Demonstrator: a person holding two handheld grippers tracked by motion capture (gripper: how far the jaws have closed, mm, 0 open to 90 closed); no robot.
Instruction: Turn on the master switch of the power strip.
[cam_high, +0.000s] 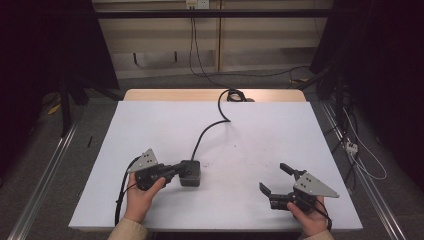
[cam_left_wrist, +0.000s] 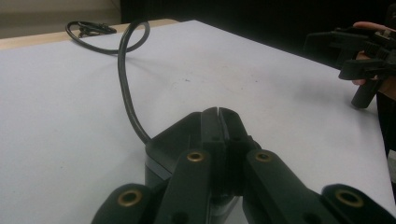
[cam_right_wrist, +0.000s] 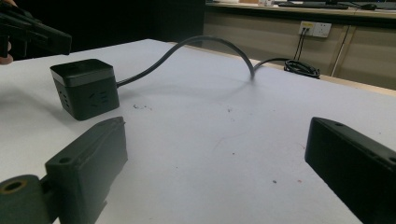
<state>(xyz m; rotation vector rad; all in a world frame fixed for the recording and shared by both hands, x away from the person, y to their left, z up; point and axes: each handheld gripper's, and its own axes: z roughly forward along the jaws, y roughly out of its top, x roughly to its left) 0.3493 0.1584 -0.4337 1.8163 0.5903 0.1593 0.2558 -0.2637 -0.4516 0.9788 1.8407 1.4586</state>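
A black cube power socket (cam_high: 190, 173) (cam_right_wrist: 86, 88) sits on the white table (cam_high: 150, 130), left of the middle. Its black cable (cam_high: 210, 129) (cam_left_wrist: 123, 79) (cam_right_wrist: 196, 44) curls away to the far edge. My left gripper (cam_high: 175, 171) (cam_left_wrist: 218, 116) is shut, jaws pressed together with nothing between them. Its tips are at the socket's (cam_left_wrist: 163, 144) near upper edge; whether they touch it I cannot tell. My right gripper (cam_high: 274, 178) (cam_right_wrist: 215, 140) is open wide, low over the bare table near the front right, well apart from the socket.
A wooden strip (cam_high: 175, 95) borders the table's far edge, where the cable coils (cam_high: 234, 94). Wall outlets (cam_high: 196, 4) (cam_right_wrist: 314, 29) sit on the back wall. A white power strip (cam_high: 351, 146) and loose wires lie on the floor at right.
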